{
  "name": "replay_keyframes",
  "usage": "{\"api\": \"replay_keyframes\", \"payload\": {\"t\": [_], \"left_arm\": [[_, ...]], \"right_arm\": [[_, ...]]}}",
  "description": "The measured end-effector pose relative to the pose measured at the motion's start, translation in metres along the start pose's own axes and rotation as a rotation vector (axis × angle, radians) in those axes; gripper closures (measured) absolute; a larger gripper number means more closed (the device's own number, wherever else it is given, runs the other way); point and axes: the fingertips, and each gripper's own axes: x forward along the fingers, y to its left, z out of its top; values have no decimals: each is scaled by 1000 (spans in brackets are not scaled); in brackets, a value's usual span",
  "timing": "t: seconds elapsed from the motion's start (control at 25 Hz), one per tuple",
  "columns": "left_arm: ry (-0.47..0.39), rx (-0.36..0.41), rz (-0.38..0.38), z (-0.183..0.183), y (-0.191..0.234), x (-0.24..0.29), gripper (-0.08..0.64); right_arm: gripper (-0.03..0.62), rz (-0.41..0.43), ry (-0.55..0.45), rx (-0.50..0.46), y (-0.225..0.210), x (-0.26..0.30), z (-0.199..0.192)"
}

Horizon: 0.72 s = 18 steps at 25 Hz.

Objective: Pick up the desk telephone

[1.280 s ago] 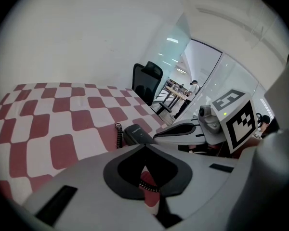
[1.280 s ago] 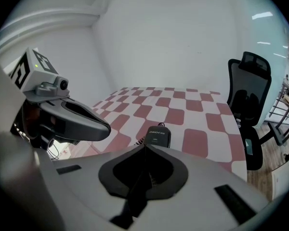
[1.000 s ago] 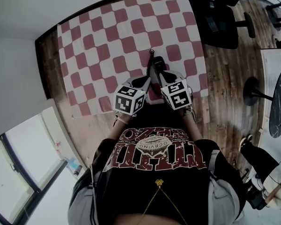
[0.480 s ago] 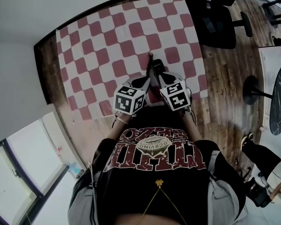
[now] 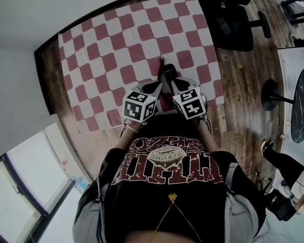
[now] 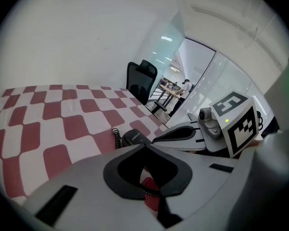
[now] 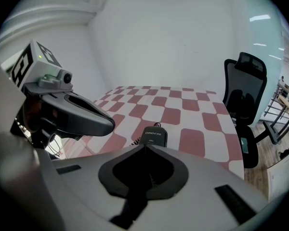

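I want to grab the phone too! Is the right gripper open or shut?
Shut. The right gripper has its tips pressed together; the desk telephone lies beyond them.

Left tongs (image 6: 144, 146) and right tongs (image 7: 144, 146) angle down, jaws together.

Head view looks down; both gripper views share the telephone (image 6: 135, 137) (image 7: 154, 137).

Telephone (image 5: 167, 73) on tablecloth (image 5: 111, 44), chair (image 5: 234, 25) right
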Motion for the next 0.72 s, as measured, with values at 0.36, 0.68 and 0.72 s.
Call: {"api": "replay_keyframes", "payload": {"t": [0.36, 0.68, 0.72], "left_arm": [[-2, -2, -7, 1, 1, -1, 552], [-4, -7, -12, 1, 2, -1, 552], [-4, -7, -13, 1, 2, -1, 552]], "right_arm": [[569, -5, 9, -23, 2, 0, 0], [455, -12, 35, -16, 2, 4, -5], [442, -15, 36, -12, 1, 4, -5]]}}
